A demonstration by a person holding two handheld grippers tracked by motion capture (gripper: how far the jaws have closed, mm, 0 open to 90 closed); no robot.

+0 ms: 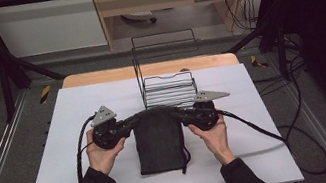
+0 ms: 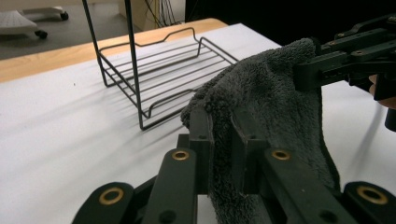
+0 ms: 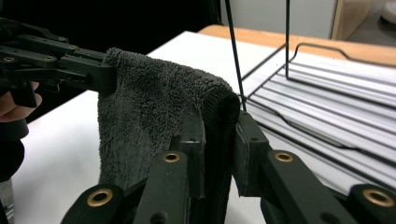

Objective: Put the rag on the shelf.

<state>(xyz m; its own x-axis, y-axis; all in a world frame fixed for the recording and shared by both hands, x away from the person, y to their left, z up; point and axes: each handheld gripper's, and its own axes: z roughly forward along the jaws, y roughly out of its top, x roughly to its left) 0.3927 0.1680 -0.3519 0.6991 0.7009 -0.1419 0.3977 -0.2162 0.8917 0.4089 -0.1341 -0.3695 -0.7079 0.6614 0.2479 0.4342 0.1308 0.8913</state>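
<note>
A dark grey fluffy towel [image 1: 159, 140] hangs folded between both grippers, its lower part still lying on the white table sheet [image 1: 58, 140]. My left gripper [image 1: 132, 122] is shut on the towel's upper left corner, and my right gripper [image 1: 179, 114] is shut on the upper right corner. In the left gripper view the towel [image 2: 261, 102] is pinched between the black jaws, with the right gripper's jaws [image 2: 327, 60] clamping its far corner. In the right gripper view the towel [image 3: 154, 107] drapes between my jaws and the left gripper [image 3: 100, 72].
A black wire rack [image 1: 167, 83] stands just behind the towel at the table's middle back; its tall wire frame [image 2: 130, 60] rises close to the grippers. A wooden table edge [image 1: 97, 76] shows beyond the sheet. Cables [image 1: 270, 133] trail off to the right.
</note>
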